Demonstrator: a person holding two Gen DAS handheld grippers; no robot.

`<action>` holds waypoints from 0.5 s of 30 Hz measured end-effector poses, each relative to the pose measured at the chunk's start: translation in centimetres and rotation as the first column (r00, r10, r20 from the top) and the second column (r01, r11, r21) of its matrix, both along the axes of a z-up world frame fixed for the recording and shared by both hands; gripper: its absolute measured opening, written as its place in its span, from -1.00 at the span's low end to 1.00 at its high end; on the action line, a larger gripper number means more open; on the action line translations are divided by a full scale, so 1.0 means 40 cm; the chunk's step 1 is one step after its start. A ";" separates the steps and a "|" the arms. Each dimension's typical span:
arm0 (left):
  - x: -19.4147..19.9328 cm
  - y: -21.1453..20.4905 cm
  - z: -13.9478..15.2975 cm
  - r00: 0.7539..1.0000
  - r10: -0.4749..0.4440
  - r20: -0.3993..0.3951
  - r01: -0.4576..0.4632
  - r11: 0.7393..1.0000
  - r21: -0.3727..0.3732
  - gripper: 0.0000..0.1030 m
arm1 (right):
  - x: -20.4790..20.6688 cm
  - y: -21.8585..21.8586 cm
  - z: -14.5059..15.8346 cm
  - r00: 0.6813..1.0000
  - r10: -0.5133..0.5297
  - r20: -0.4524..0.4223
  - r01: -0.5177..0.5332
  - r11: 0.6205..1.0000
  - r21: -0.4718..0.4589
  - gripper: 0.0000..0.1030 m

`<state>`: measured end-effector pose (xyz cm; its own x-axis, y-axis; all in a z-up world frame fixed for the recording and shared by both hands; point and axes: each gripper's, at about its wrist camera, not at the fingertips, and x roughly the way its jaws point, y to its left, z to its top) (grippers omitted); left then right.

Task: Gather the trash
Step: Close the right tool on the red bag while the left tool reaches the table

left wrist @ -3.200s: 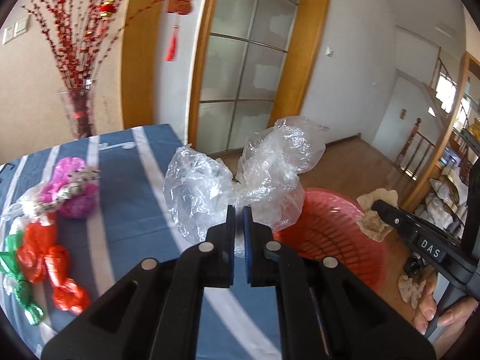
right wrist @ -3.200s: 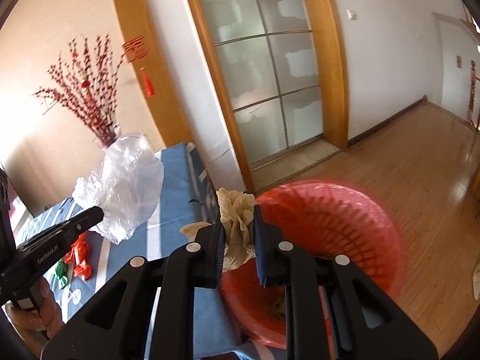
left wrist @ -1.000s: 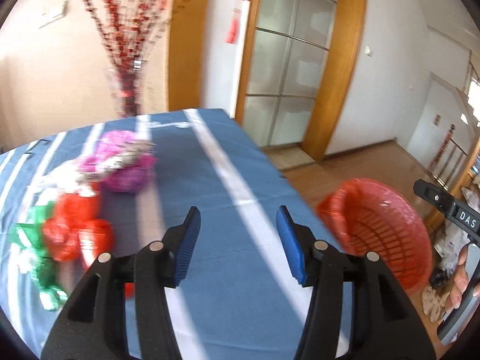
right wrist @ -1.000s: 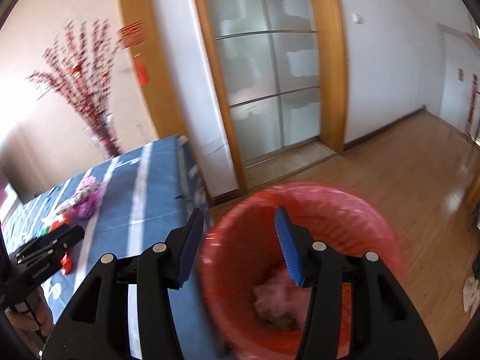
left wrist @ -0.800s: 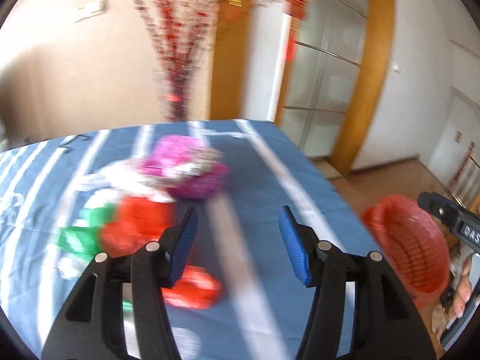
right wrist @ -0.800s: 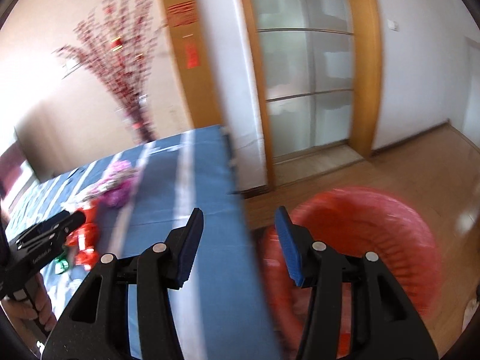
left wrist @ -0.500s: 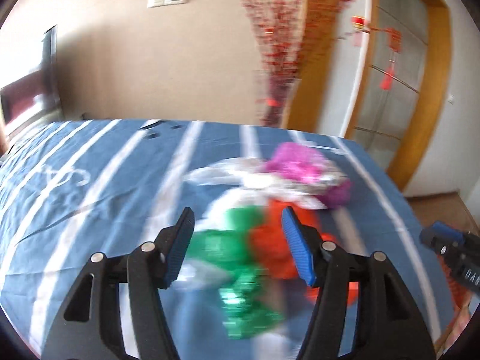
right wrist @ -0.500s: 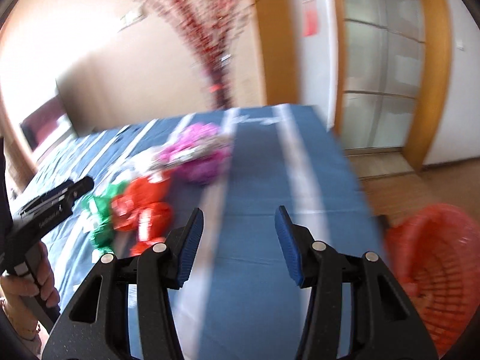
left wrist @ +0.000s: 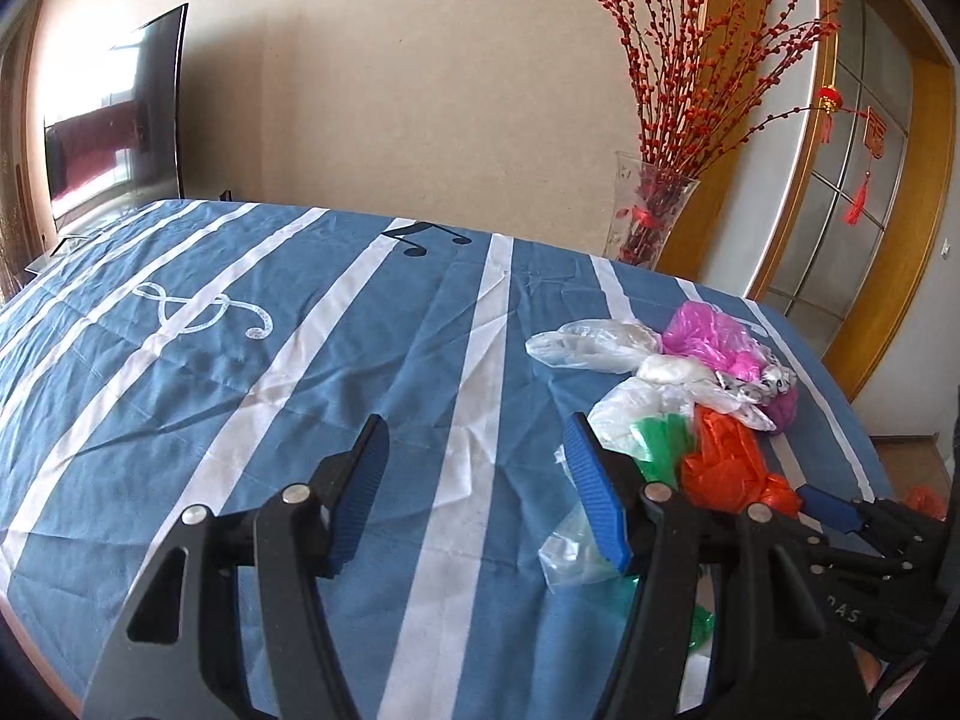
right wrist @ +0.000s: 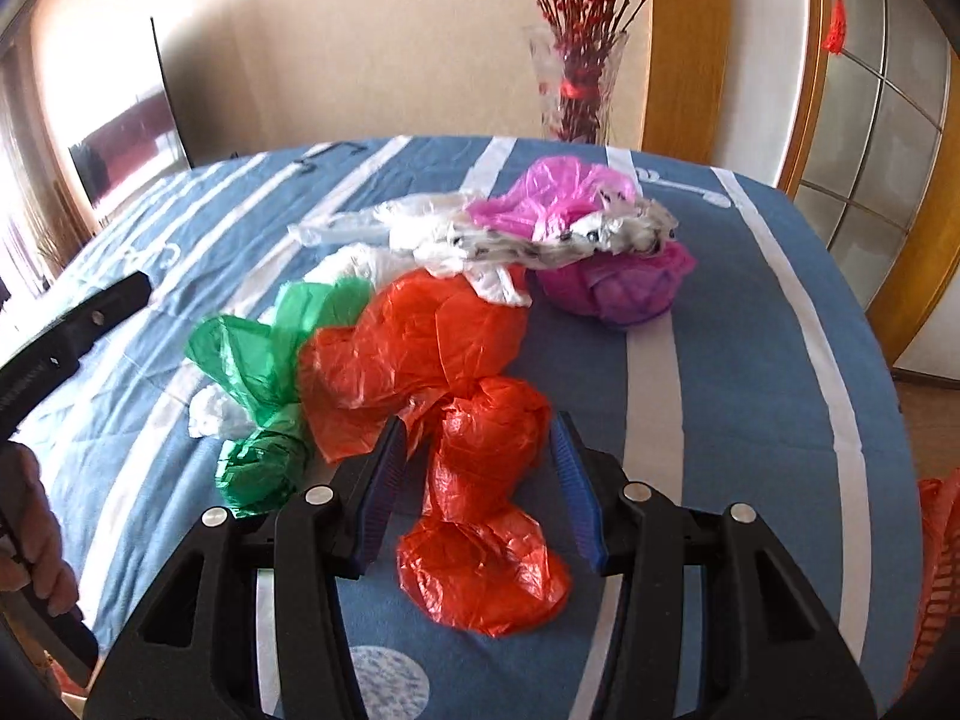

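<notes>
Two tools, both with jaws apart: the left tool stood over bare striped cloth of the bench; the right tool straddled, without pressing, one of two red plastic bags. One green bag and two pink bags lay adjacent; the bench's left half was open.

Crinkly glossy plastic bags on matt, creased cloth tablecloth

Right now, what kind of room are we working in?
Most likely a home living or dining room: a table with a music-note tablecloth, a glass vase of red berry branches, and a flat-screen TV by the wall.
</notes>
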<state>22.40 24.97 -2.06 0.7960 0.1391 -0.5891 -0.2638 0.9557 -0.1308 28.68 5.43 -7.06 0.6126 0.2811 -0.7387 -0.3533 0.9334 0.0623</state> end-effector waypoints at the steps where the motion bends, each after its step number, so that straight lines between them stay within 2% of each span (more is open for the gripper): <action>1: 0.003 0.002 -0.003 1.000 -0.002 -0.002 0.002 1.000 -0.001 0.17 | 0.001 -0.002 -0.004 1.000 0.000 -0.008 0.000 1.000 -0.001 -0.02; 2: 0.006 0.002 -0.006 1.000 -0.003 -0.005 0.003 1.000 -0.002 0.17 | 0.004 -0.003 -0.008 1.000 -0.003 -0.017 0.003 1.000 -0.002 -0.02; 6: 0.025 -0.007 -0.014 1.000 -0.015 -0.016 0.015 1.000 0.007 0.17 | 0.013 -0.010 -0.029 0.999 -0.003 -0.041 0.003 1.000 -0.006 -0.39; 9: 0.037 -0.018 -0.015 0.999 -0.025 -0.022 0.026 1.000 0.013 0.17 | 0.006 -0.026 -0.029 0.999 -0.006 -0.034 0.006 1.000 -0.004 -0.54; 15: 0.067 -0.064 -0.014 0.997 -0.069 -0.029 0.069 0.998 0.011 0.17 | -0.016 -0.107 -0.020 0.998 -0.055 -0.002 0.055 0.998 0.003 -0.61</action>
<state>25.09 22.43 -2.63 0.7868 0.0916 -0.6103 -0.2007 0.9732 -0.1127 28.03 1.15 -7.85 0.6255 0.2495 -0.7393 -0.3011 0.9513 0.0663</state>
